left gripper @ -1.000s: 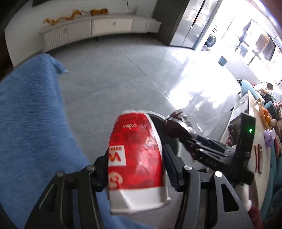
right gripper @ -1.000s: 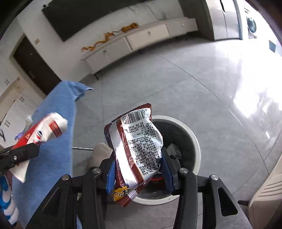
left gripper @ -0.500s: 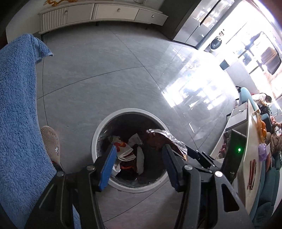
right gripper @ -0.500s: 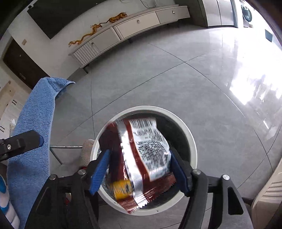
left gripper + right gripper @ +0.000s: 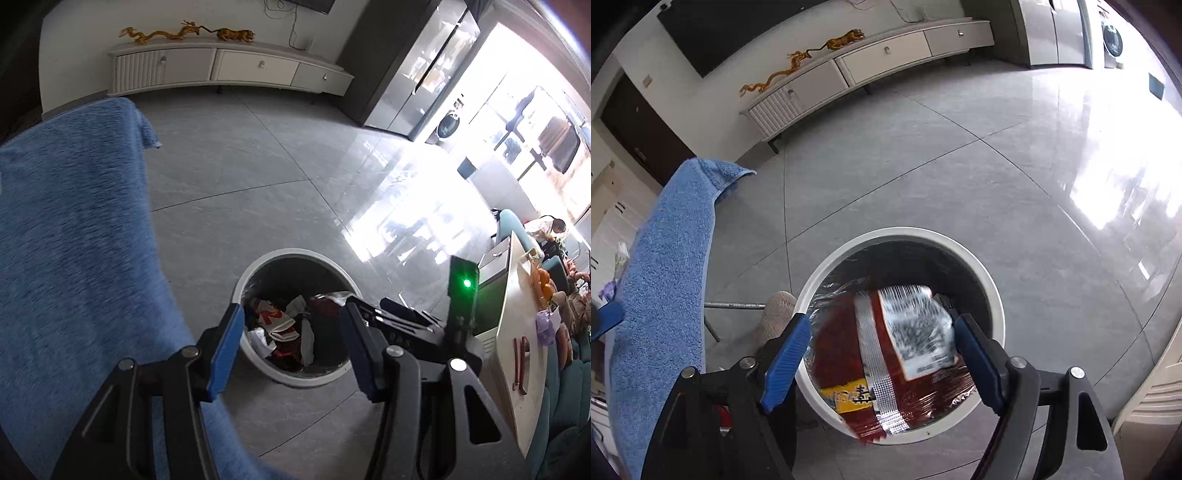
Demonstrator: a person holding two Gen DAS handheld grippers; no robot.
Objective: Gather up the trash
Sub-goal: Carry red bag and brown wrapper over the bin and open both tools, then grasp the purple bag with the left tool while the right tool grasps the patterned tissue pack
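A round white trash bin stands on the grey floor, with the red and white cup and other wrappers inside. My left gripper is open and empty above the bin's near rim. In the right wrist view the bin is right below my right gripper, which is open. A red and silver snack bag is blurred between the spread fingers, free of them, dropping over the bin's mouth.
A blue towel covers the surface at the left, also in the right wrist view. A foot in a beige shoe stands beside the bin. A white TV cabinet lines the far wall. A desk stands at the right.
Both grippers opened over the bin. The red cup dropped from my left gripper into the bin. The snack bag slipped out of my right gripper and is falling.
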